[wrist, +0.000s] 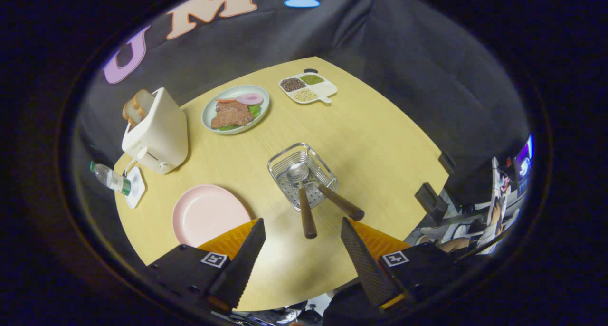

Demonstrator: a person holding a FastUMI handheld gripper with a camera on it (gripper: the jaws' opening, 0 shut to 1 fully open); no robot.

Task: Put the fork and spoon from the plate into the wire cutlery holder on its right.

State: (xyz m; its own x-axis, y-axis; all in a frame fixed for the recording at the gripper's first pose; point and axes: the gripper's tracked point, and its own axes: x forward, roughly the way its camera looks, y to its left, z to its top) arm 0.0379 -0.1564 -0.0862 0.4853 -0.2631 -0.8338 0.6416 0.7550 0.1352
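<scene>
Gripper view. Landmark: wire cutlery holder [302, 175], standing near the middle of the wooden desk [380, 140].

- Spoon [302, 193]: bowl inside the holder, resting on its perforated floor; brown handle leaning out over the holder's near rim toward the claw.
- Fork [339, 201]: head end inside the holder, hidden among the wires; brown handle leaning out over the near right rim, just beside the spoon handle and angled away from it.
- Pink plate [209, 214]: left of the holder and nearer the claw, flat on the desk, nothing lying on it.
- Claw [304, 259]: above the near edge of the desk, short of the holder; fingers spread well apart, gripping nothing, bare desk between them. The two handle ends lie just ahead of the fingertips, apart from them.
- Toaster [156, 133]: far left of the holder, bread slices standing in its slot.
- Water bottle [110, 177]: beyond the toaster, at the desk's left edge, lying tilted over a small white dish [135, 188].
- Green plate of food [236, 109]: behind the holder, to the left.
- Divided tray of grains [308, 88]: behind the holder, at the far edge of the desk.
</scene>
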